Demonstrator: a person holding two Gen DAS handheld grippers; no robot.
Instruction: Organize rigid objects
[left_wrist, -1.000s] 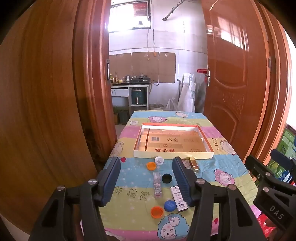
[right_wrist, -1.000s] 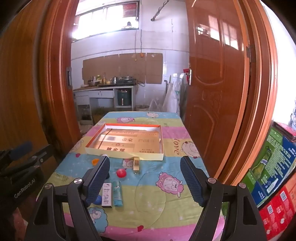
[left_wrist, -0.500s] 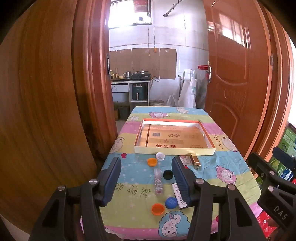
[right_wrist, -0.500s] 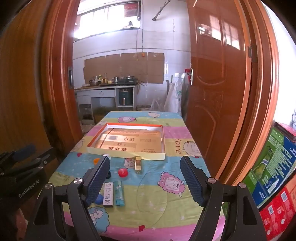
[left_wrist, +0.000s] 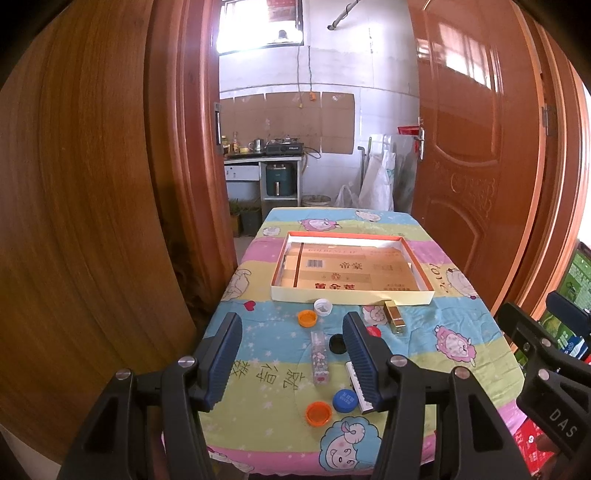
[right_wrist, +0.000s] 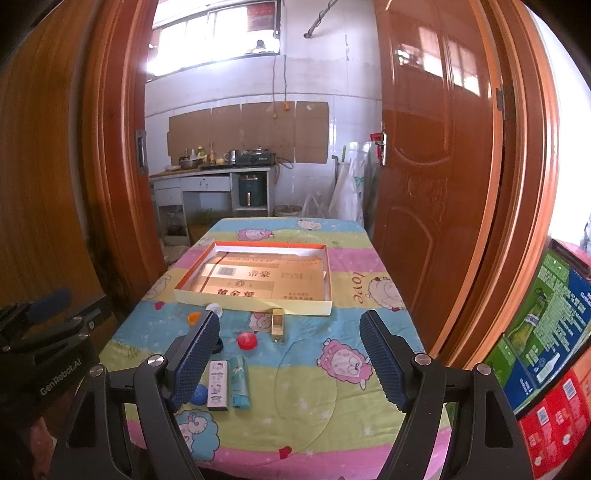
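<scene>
The small things I am to sort lie scattered on the near half of the tabletop (left_wrist: 461, 354), between its near edge and the shallow cardboard tray (left_wrist: 351, 295) that sits toward the far end. Just in front of the tray's near wall lie a white cap (left_wrist: 322, 307) and an orange cap (left_wrist: 307, 318), with a gold lighter (left_wrist: 394, 316) off toward the right edge. Nearer to me come a black cap (left_wrist: 337, 343), a red cap (right_wrist: 246, 340) and a clear patterned lighter (left_wrist: 319, 357). Close to the near edge lie a second orange cap (left_wrist: 318, 414), a blue cap (left_wrist: 345, 401), a white lighter (right_wrist: 217, 384) and a teal lighter (right_wrist: 239, 382), the last 2 side by side, lengthwise toward the tray.

My left claw (left_wrist: 291, 356) hangs above the near edge with its jaws wide and nothing between them; the clear lighter and the caps show through the gap, down on the cloth. My right claw (right_wrist: 290, 362) also stands wide and empty, over the right part of the near edge.

A wooden door (right_wrist: 436, 184) stands open beside the right edge, and printed cartons (right_wrist: 546, 332) are stacked at the right.
</scene>
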